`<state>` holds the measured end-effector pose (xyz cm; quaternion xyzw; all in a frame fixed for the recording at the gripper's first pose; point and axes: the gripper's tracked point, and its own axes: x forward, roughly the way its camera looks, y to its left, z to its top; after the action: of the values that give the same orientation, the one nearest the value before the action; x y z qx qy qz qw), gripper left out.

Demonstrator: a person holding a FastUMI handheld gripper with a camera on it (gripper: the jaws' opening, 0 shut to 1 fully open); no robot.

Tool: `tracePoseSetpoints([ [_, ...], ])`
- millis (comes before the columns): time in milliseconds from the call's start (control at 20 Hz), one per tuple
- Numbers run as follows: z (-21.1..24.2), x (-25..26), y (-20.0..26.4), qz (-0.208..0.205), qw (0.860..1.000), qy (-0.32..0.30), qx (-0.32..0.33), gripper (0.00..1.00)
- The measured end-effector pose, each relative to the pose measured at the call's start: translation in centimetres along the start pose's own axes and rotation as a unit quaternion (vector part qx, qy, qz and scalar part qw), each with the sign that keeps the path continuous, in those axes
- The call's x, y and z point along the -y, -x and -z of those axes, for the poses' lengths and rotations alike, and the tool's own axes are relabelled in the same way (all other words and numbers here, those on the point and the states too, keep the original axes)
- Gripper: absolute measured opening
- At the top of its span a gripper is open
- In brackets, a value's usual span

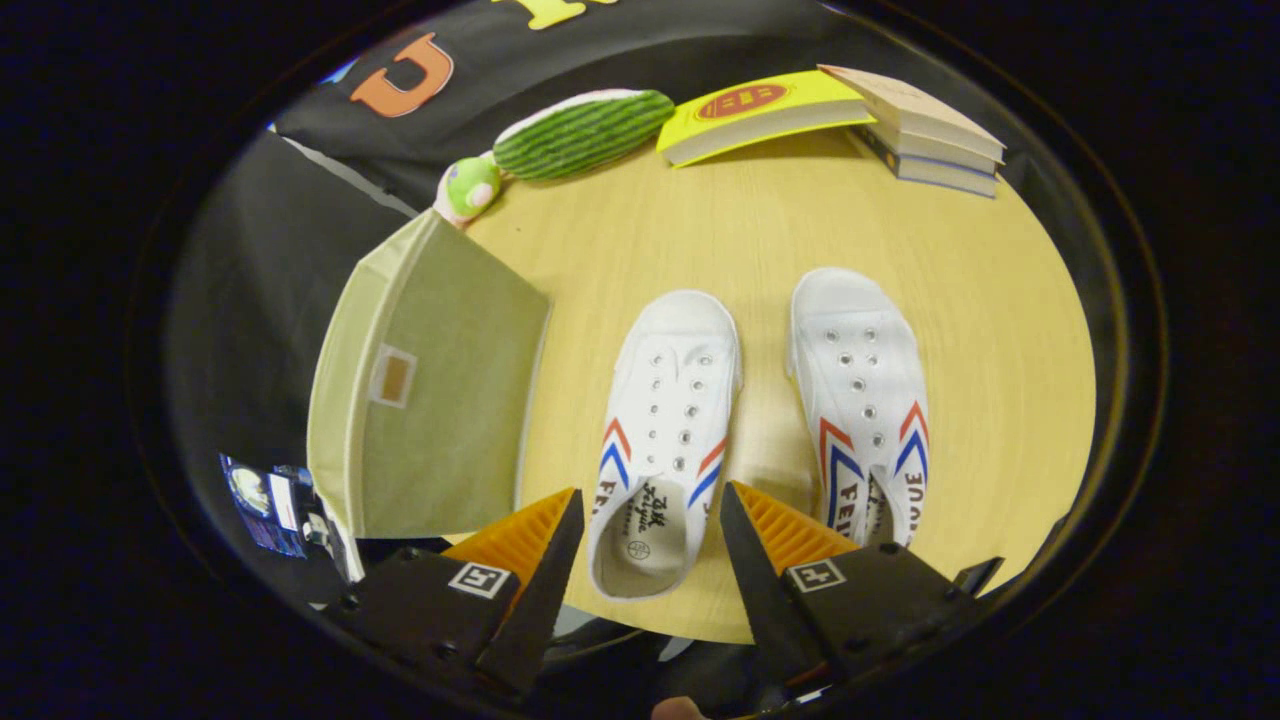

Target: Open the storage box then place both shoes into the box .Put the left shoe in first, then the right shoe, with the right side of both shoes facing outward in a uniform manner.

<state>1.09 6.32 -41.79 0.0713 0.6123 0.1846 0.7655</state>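
Two white canvas shoes sit side by side on a round wooden table (780, 230), toes pointing away. The left shoe (665, 420) lies with its heel opening between the spread fingers of the gripper (650, 520), which holds nothing. The right shoe (865, 390) lies just to its right. Both look light and soft; the firmer heel rim seems the best place to grip. Red and blue chevrons flank partly hidden side lettering. The closed fabric storage box (430, 400) stands left, bearing a small blank label window. Beyond lie a striped plush toy (580, 132) and books (850, 115).
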Motion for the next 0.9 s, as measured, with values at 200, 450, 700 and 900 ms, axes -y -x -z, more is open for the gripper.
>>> tracePoseSetpoints([
  [200, 0.4, 0.8, -2.1, 0.002, 1.0, -0.012, -0.029, 0.84],
  [450, 0.8, 0.7, -4.7, -0.012, 0.997, -0.048, -0.063, 0.62],
  [700, 0.9, 0.7, -5.2, -0.014, 0.996, -0.053, -0.075, 0.39],
  [900, 0.9, 1.0, -4.9, -0.024, 0.993, -0.085, -0.074, 0.08],
])
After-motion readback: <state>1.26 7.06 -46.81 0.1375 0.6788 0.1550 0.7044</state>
